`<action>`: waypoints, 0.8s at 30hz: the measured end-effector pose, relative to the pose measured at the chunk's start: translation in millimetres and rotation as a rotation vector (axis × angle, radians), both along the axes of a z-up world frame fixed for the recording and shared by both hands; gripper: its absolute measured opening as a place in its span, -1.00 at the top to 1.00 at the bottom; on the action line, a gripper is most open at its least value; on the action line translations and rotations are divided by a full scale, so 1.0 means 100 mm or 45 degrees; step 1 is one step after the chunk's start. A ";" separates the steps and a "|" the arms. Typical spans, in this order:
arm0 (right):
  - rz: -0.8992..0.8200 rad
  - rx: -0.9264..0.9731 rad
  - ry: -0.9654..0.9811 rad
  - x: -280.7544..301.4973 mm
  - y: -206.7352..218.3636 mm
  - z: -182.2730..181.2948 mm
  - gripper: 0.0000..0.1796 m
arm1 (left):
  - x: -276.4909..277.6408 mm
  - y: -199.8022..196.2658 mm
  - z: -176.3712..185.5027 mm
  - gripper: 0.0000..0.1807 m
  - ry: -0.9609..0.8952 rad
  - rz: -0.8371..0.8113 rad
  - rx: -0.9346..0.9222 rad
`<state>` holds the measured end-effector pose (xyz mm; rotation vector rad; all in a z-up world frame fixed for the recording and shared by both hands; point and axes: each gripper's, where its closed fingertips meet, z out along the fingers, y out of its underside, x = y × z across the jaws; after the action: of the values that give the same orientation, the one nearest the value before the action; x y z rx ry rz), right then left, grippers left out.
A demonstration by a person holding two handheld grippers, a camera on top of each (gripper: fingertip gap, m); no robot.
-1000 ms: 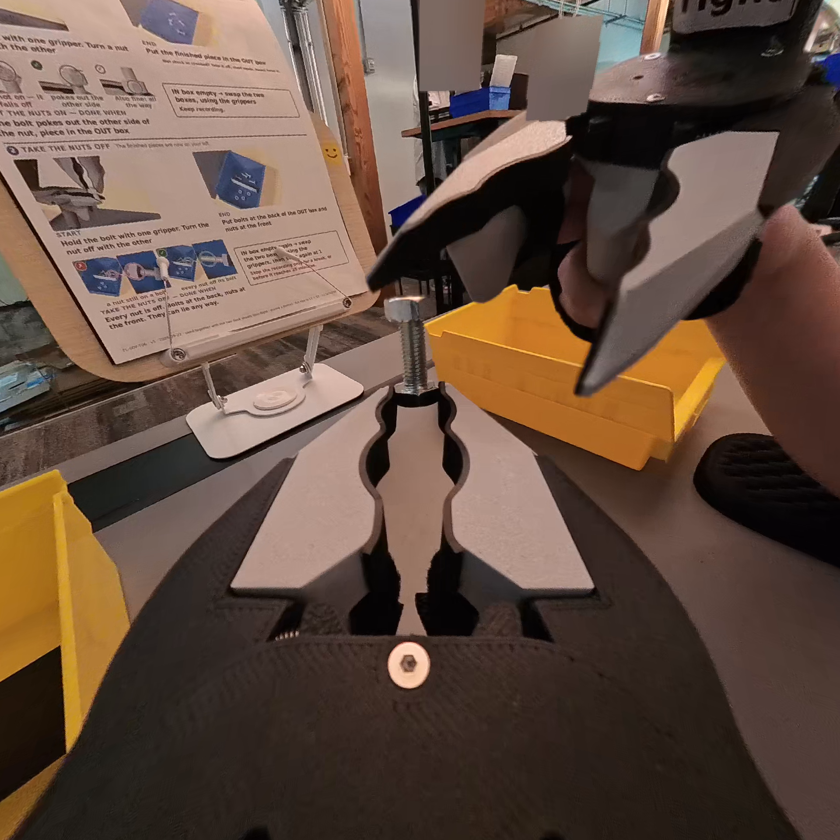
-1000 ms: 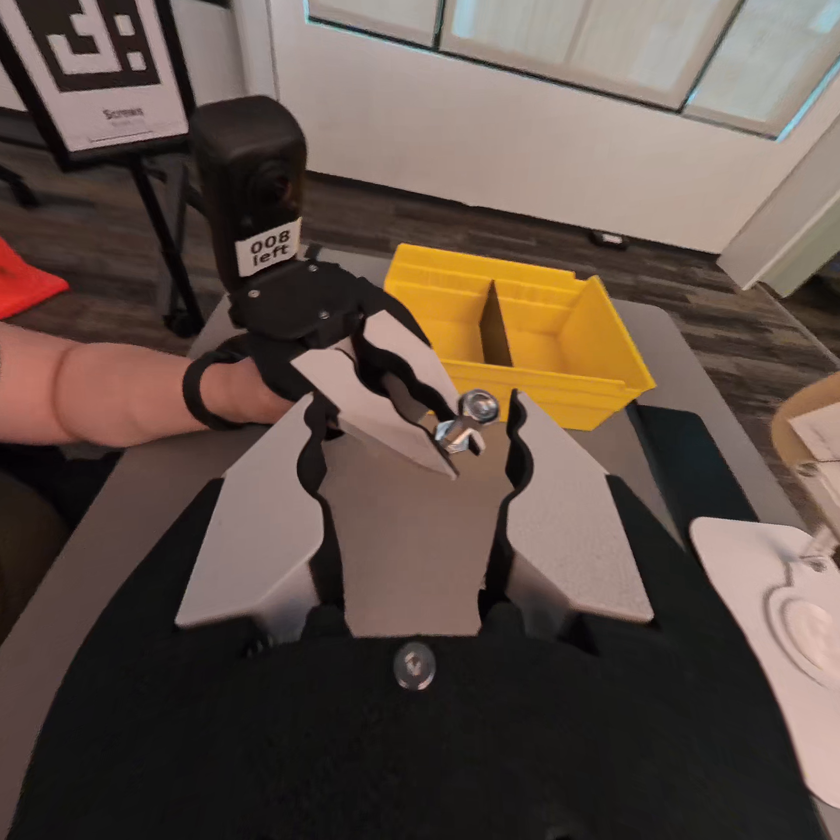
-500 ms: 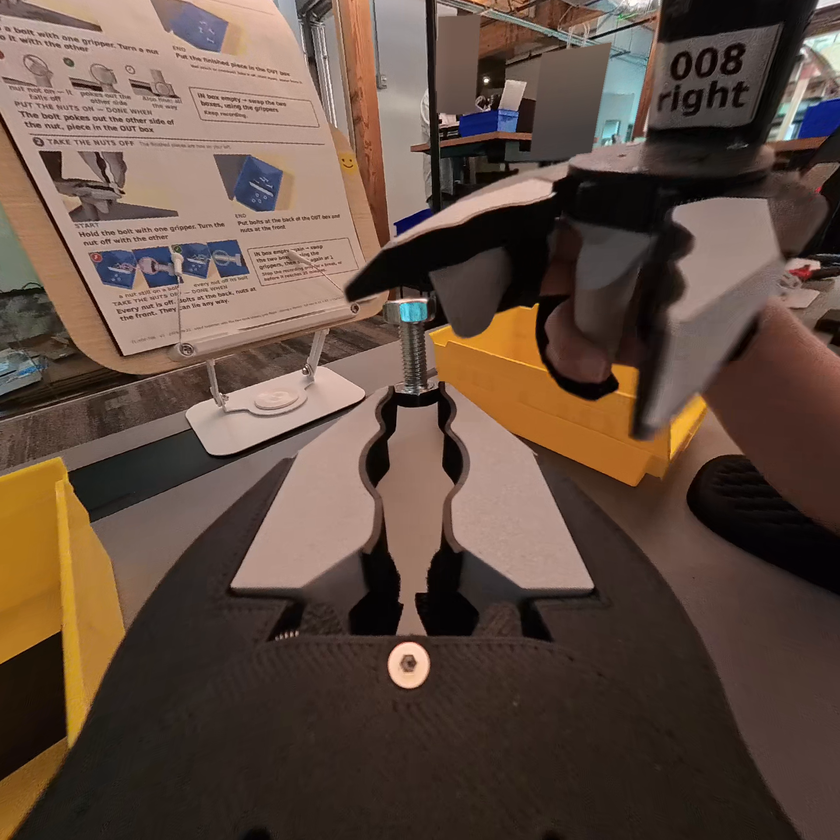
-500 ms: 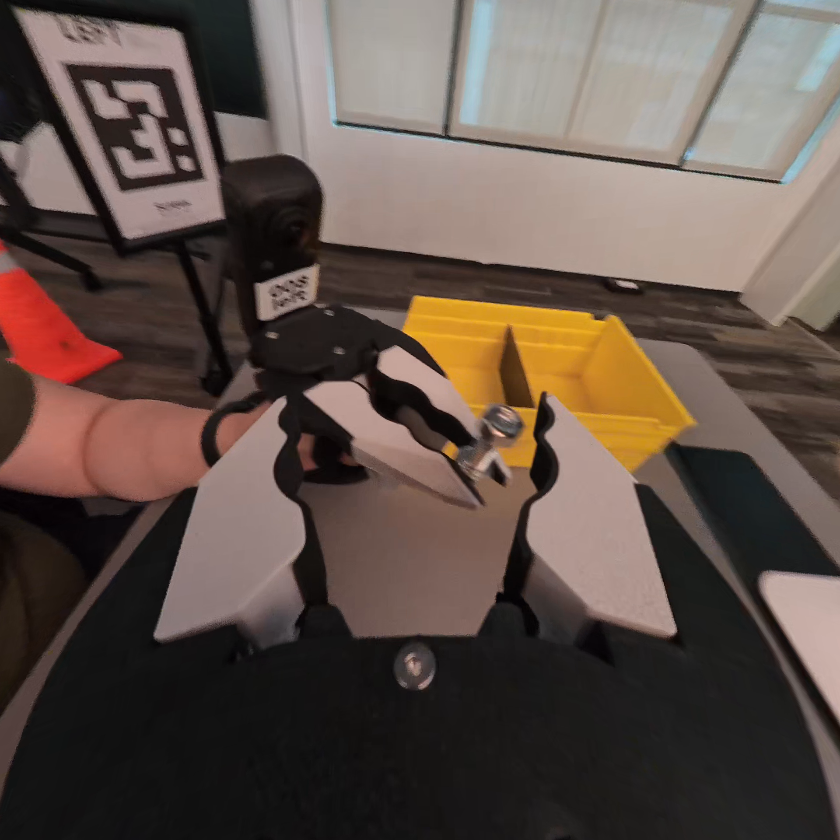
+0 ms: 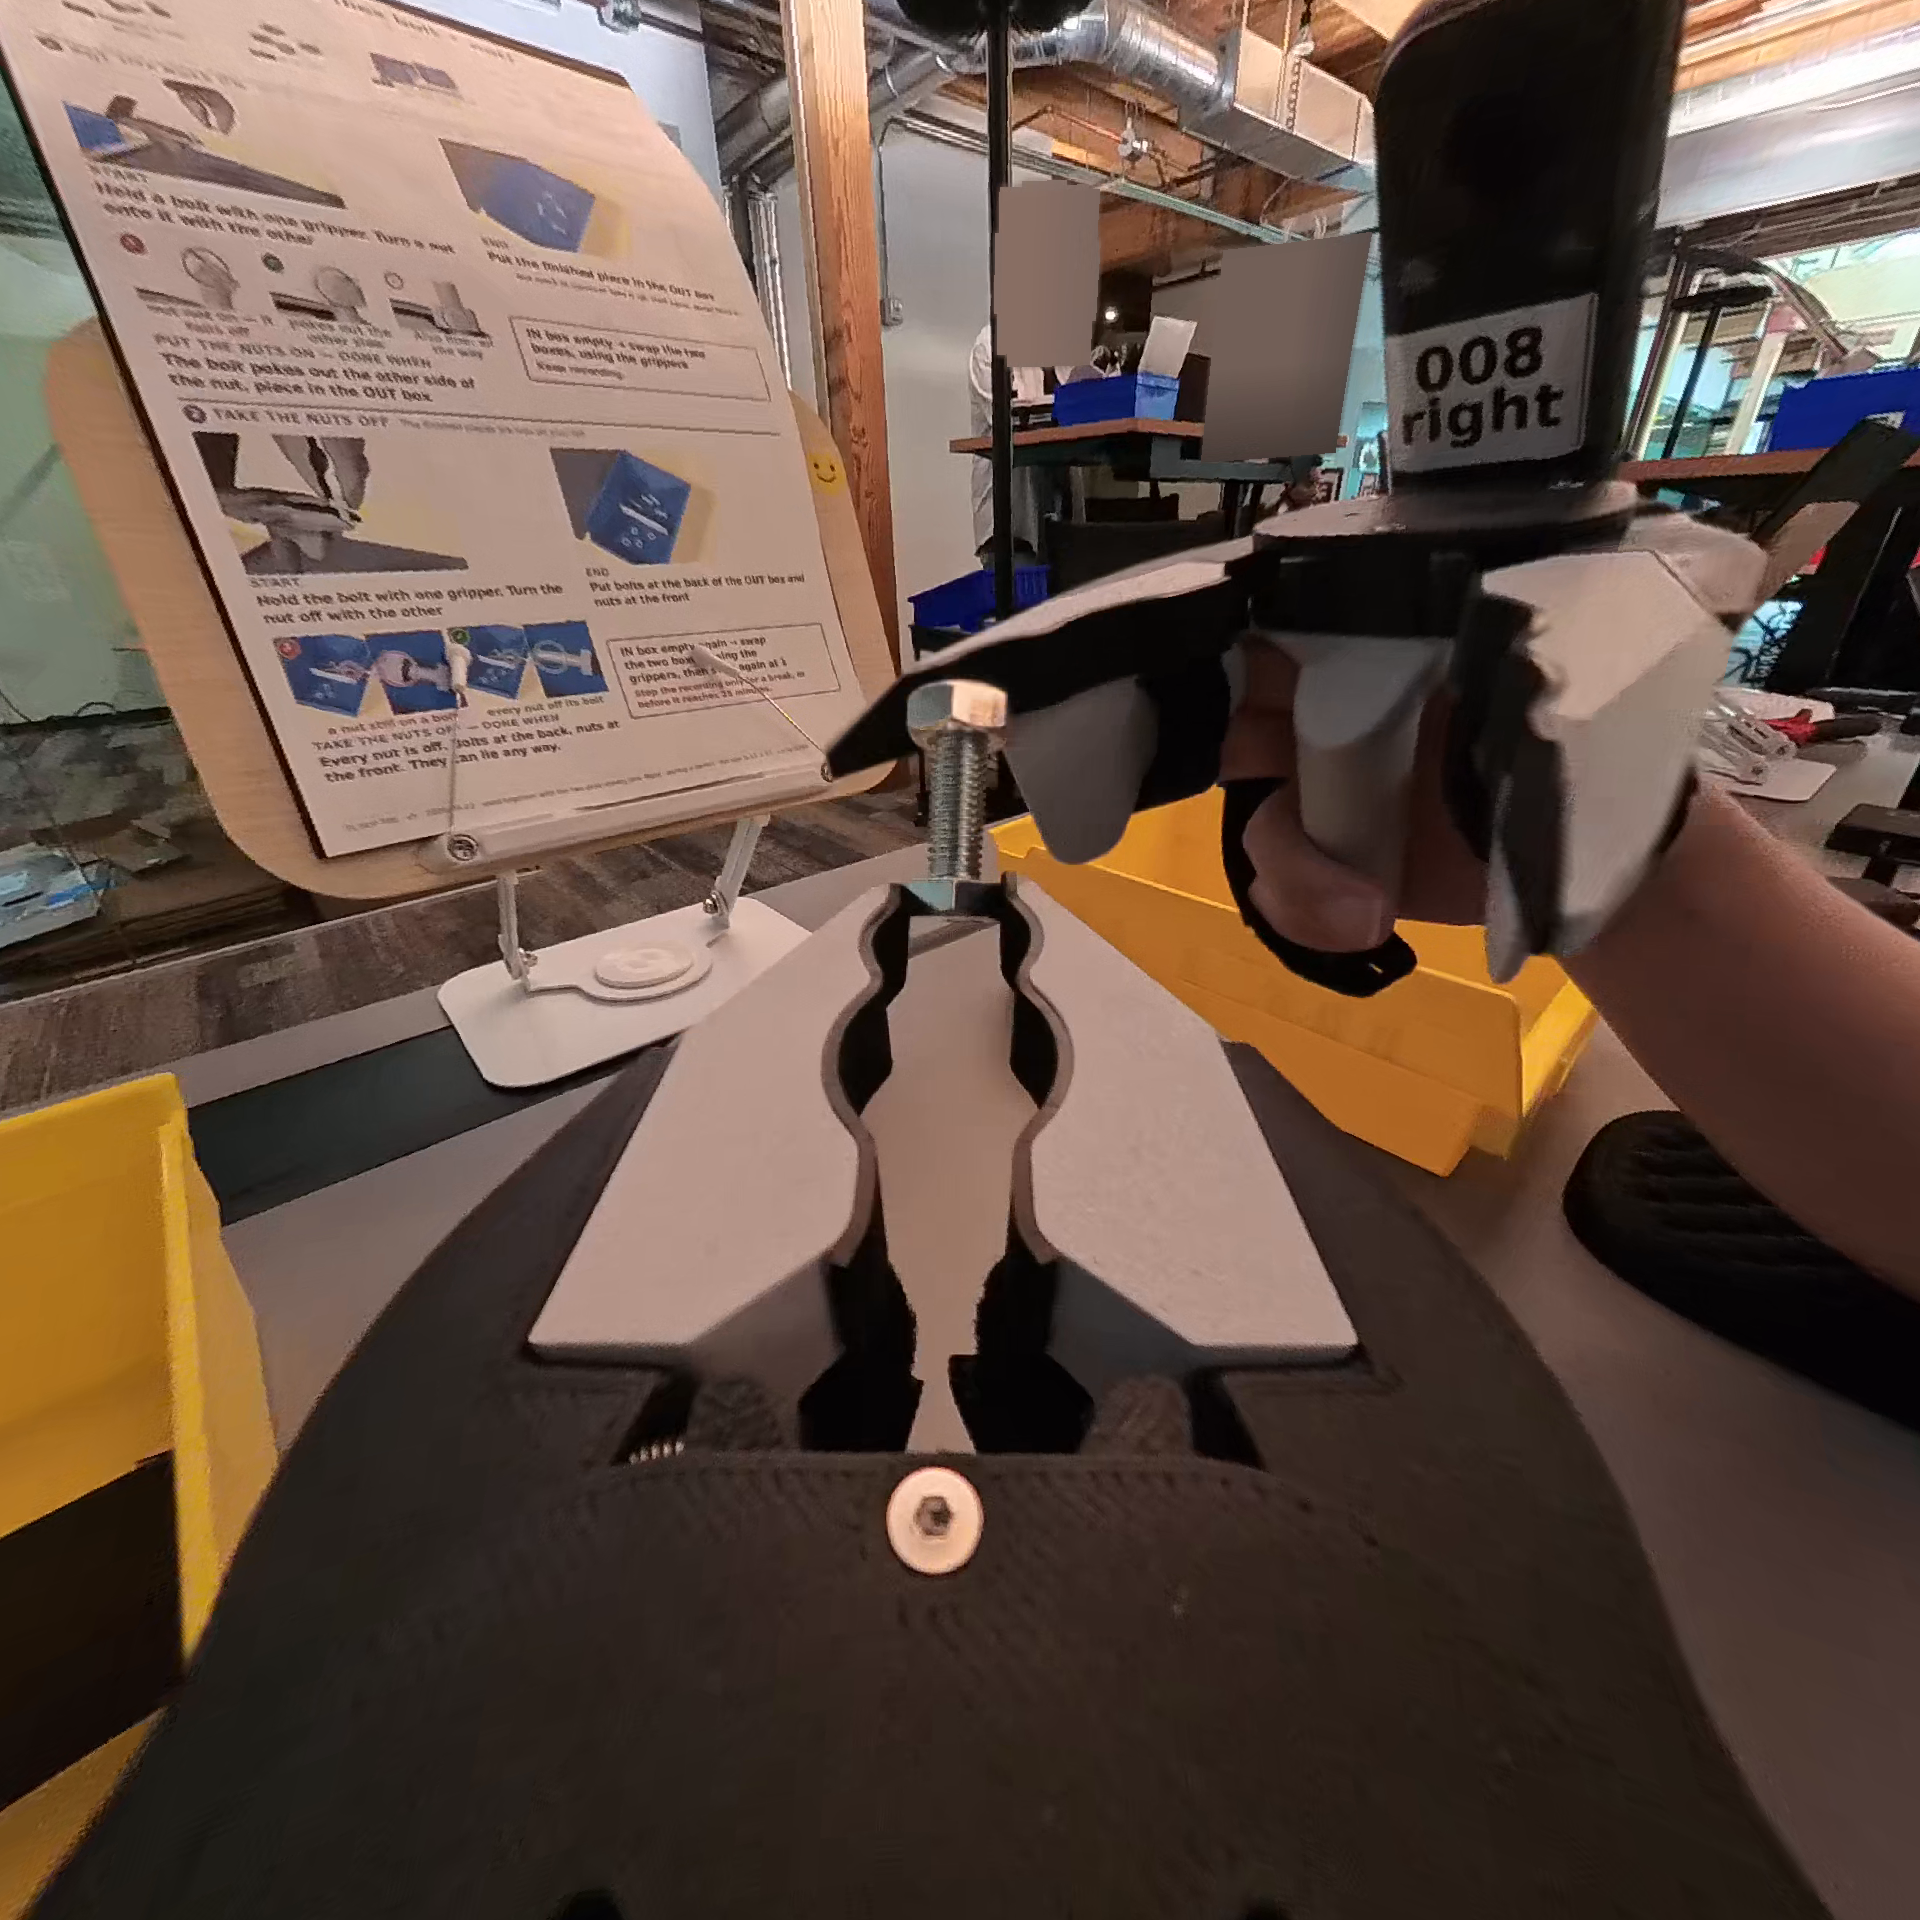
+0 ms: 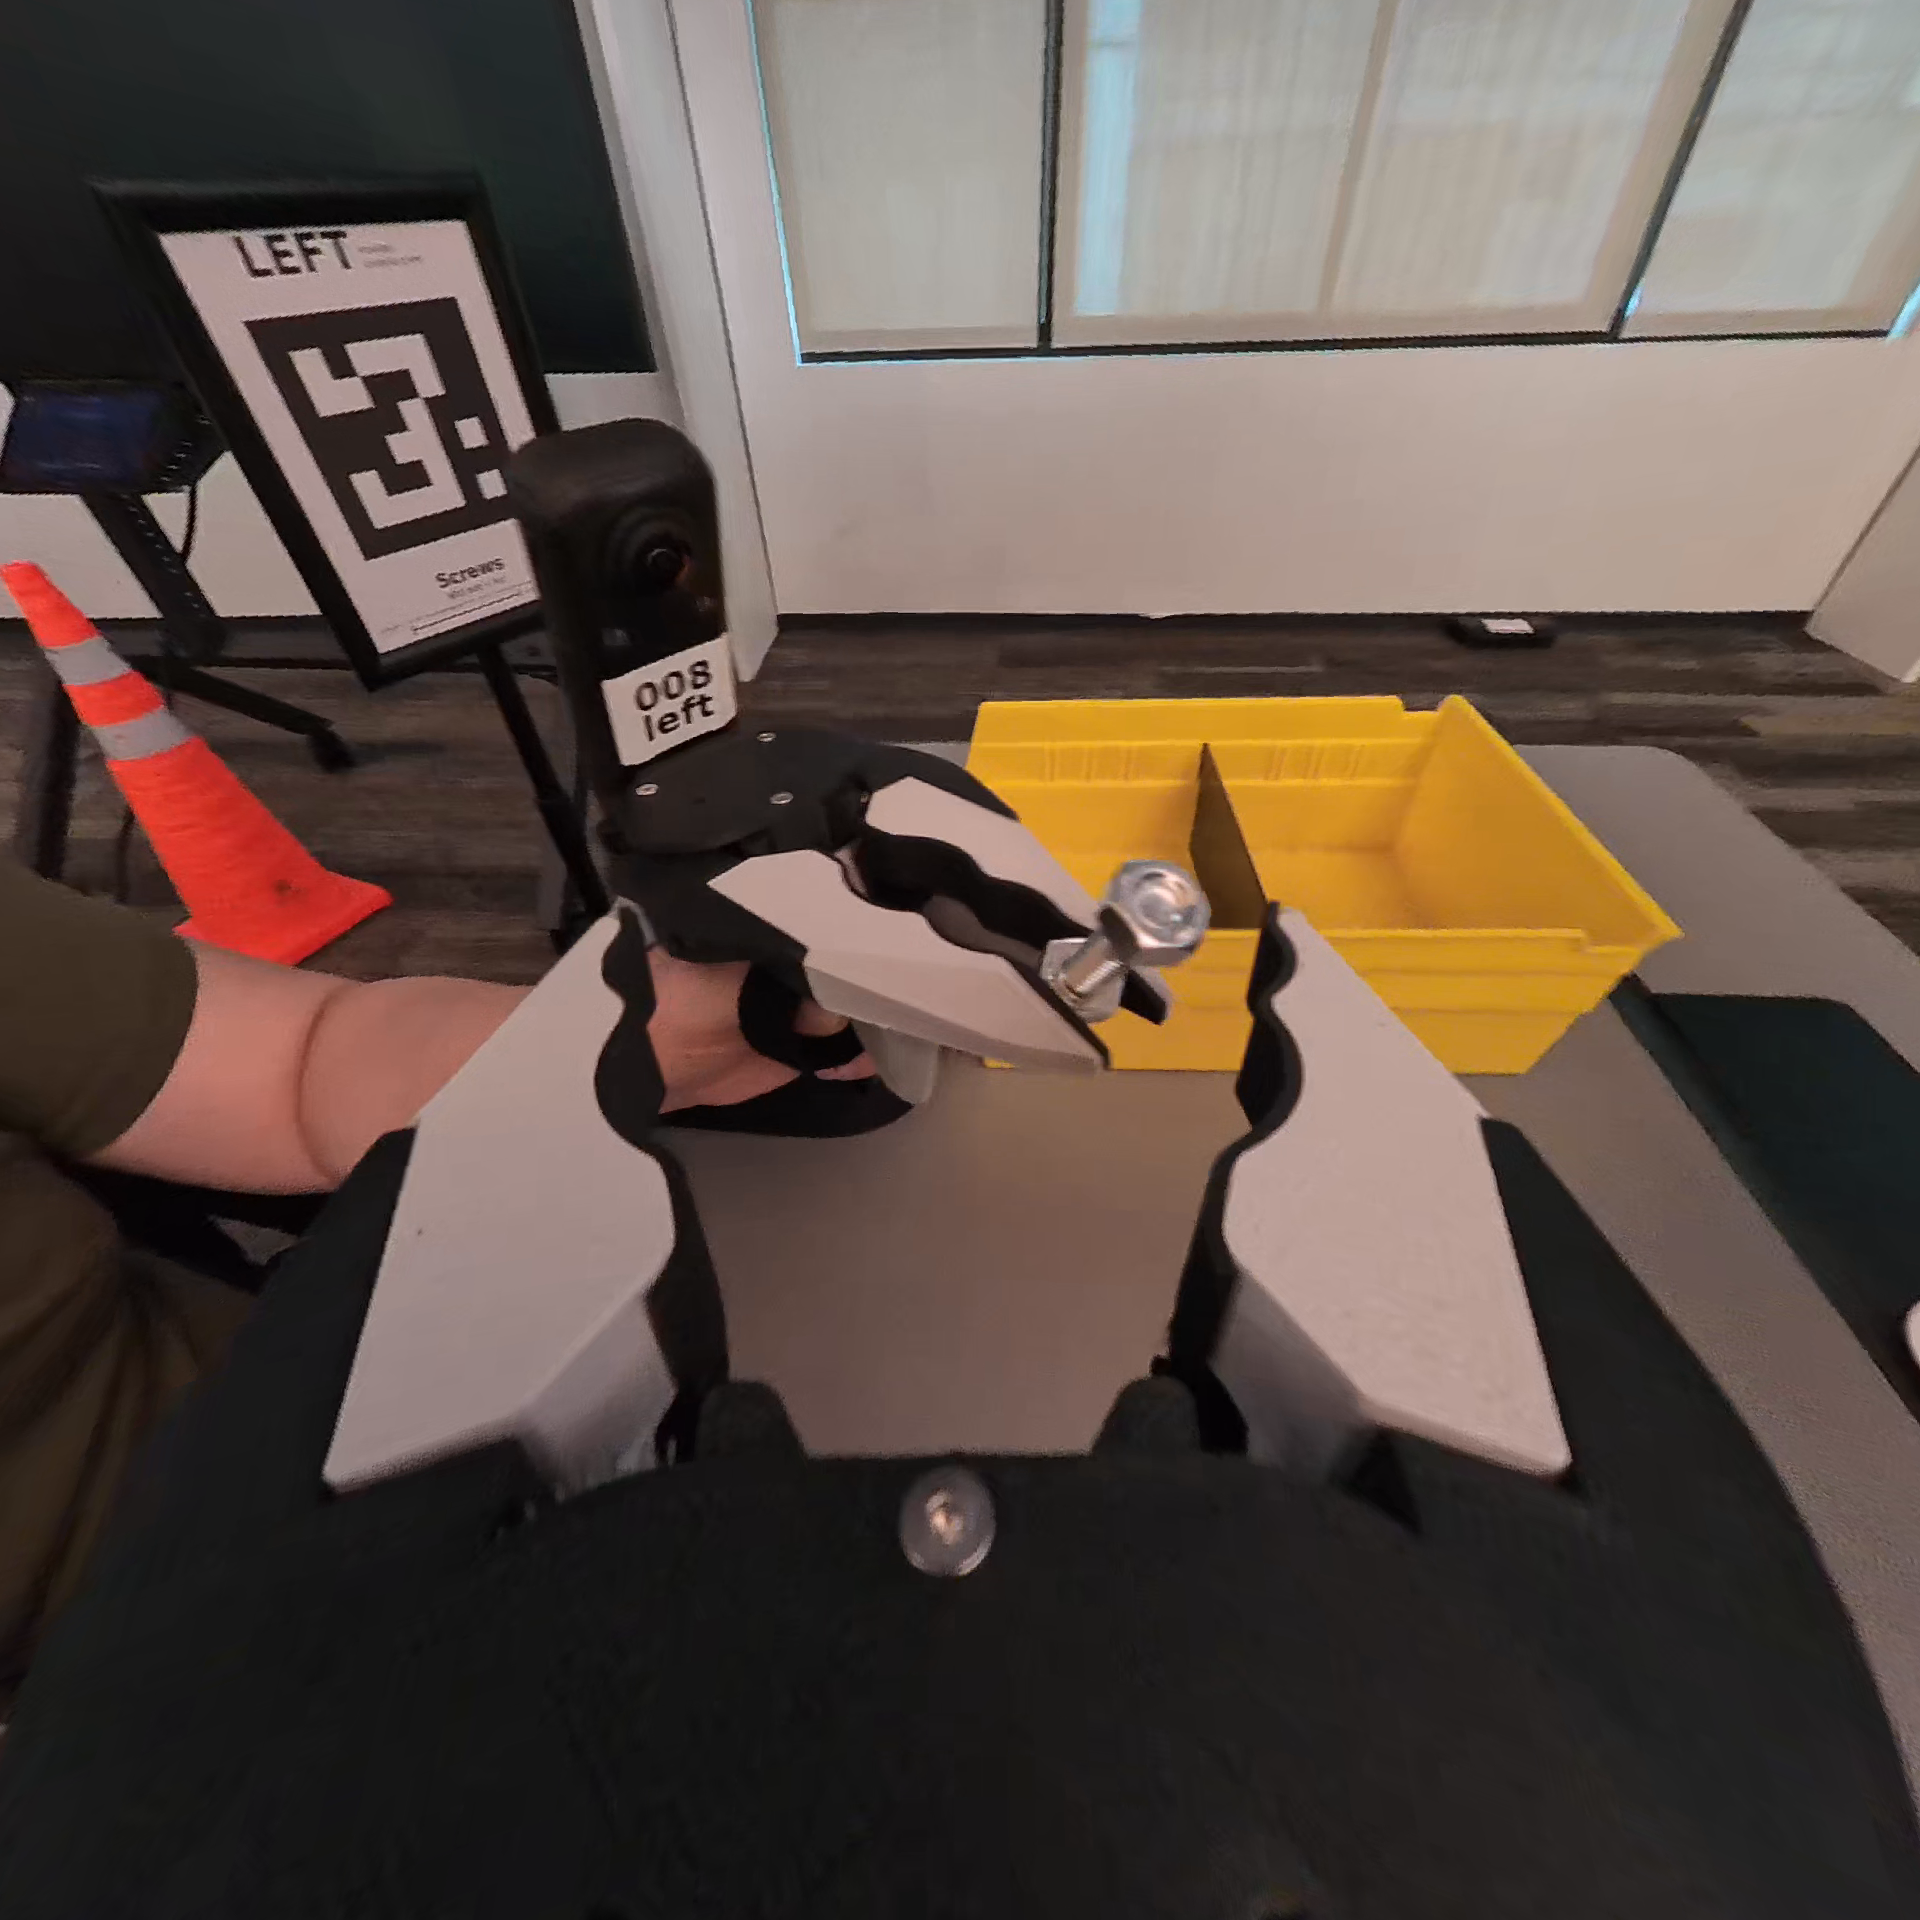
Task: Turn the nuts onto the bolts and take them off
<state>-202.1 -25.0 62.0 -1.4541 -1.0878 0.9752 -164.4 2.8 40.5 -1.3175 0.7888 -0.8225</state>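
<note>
My left gripper (image 5: 954, 902) is shut on a steel nut (image 5: 951, 891) at its fingertips. A bolt (image 5: 958, 795) stands threaded in the nut, its hex head on top. My right gripper (image 6: 948, 925) is open and empty. In the left wrist view one of its fingers (image 5: 1039, 665) reaches to just beside the bolt head. In the right wrist view the left gripper (image 6: 1101, 1023) comes in from the left, and the bolt (image 6: 1127, 951) and nut (image 6: 1070, 982) sit between my open fingers, nearer the right one.
A yellow divided bin (image 6: 1455, 997) stands behind the bolt, and also shows in the left wrist view (image 5: 1299, 997). A second yellow bin (image 5: 94, 1299) is at the left. An instruction sheet on a stand (image 5: 447, 468) is behind. A black wrist pad (image 5: 1714, 1247) lies at the right.
The right gripper has levelled out and come closer, so one fingertip is now beside the bolt head. It stays open. The left gripper keeps hold of the nut, bolt upright.
</note>
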 end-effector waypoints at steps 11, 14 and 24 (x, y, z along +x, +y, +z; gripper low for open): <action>-0.120 0.204 -0.170 -0.05 -0.04 0.05 -0.12 | -0.43 0.08 0.22 0.83 -0.122 0.143 0.011; -0.057 0.165 -0.034 -0.18 -0.14 0.15 -0.19 | -0.37 -0.12 0.26 0.83 -0.132 0.115 0.036; 0.228 0.057 -0.091 -0.41 -0.82 0.19 -0.10 | -0.58 -0.42 0.37 0.83 -0.186 0.283 0.063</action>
<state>-243.6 -107.2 80.7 -1.3813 -1.3016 1.0233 -222.2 -39.0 77.0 -1.2596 0.5333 -0.7083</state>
